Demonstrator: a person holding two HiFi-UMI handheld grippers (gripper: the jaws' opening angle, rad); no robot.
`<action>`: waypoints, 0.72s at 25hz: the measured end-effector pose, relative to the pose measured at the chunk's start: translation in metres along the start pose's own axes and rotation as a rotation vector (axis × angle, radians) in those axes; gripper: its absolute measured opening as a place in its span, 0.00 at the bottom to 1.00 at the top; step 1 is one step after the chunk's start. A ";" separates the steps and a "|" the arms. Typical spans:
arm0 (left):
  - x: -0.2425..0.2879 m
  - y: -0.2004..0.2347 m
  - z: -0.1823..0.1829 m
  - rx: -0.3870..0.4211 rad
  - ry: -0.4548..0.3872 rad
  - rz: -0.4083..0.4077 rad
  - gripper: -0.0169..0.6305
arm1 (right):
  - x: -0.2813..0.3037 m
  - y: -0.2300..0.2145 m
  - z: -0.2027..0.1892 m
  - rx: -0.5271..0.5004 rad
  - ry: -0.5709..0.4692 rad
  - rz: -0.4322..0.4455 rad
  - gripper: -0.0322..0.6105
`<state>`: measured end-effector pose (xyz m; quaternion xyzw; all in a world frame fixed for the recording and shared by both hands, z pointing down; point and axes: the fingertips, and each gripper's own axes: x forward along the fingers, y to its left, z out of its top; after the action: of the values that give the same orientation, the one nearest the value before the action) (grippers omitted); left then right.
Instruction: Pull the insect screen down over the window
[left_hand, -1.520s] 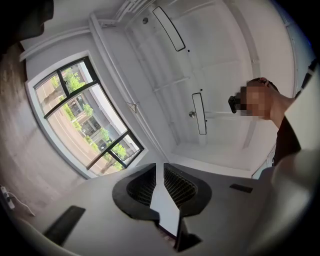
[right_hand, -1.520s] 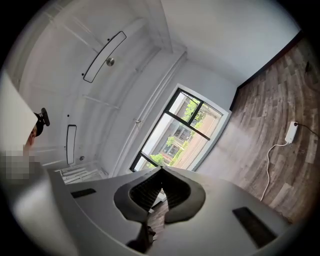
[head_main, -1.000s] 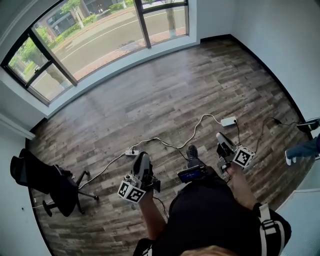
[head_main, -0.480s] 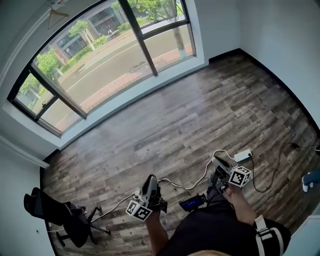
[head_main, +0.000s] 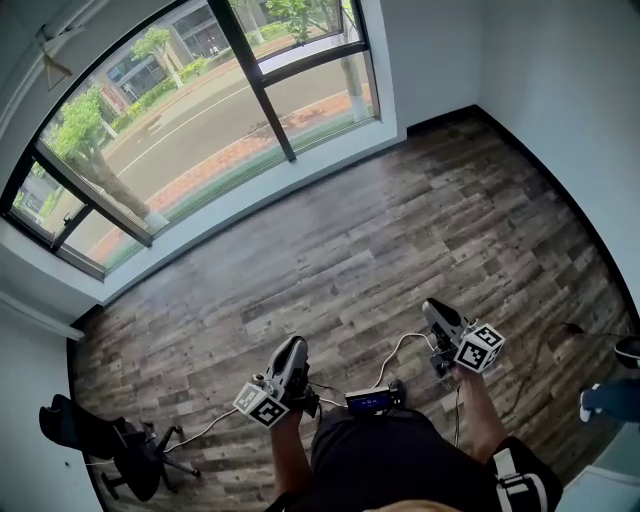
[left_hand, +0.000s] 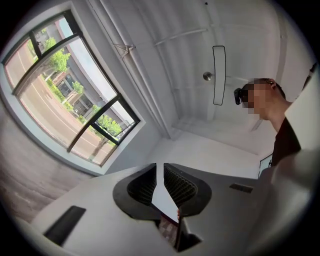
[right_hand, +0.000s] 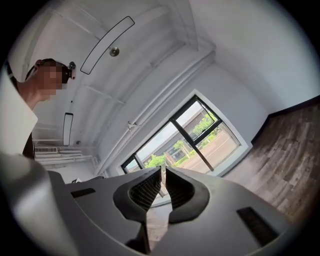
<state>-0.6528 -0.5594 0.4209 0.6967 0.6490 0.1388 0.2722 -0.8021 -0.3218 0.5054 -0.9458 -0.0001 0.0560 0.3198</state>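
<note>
L claw (head_main: 291, 350) & R claw (head_main: 436, 312) pinched narrow, empty; window (head_main: 190, 120) well apart (could trip on floor cable (head_main: 400, 340) approaching).

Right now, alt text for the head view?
Person holds the left gripper and right gripper low over a wood floor, well short of the wide dark-framed window. An office chair stands at lower left.

Left gripper (head_main: 292, 350), right gripper (head_main: 436, 312) held at waist; jaws together, empty.
</note>
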 end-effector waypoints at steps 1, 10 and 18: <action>0.014 0.002 0.000 0.003 0.015 -0.005 0.10 | 0.000 -0.003 0.005 0.004 -0.013 -0.001 0.07; 0.143 0.033 0.015 0.010 0.055 -0.100 0.10 | 0.005 -0.063 0.008 0.127 -0.114 -0.078 0.16; 0.262 0.140 0.027 -0.079 0.006 -0.191 0.10 | 0.098 -0.133 0.057 0.015 -0.100 -0.127 0.16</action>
<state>-0.4914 -0.3097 0.4356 0.6199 0.7073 0.1396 0.3097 -0.7057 -0.1780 0.5311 -0.9375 -0.0757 0.0830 0.3295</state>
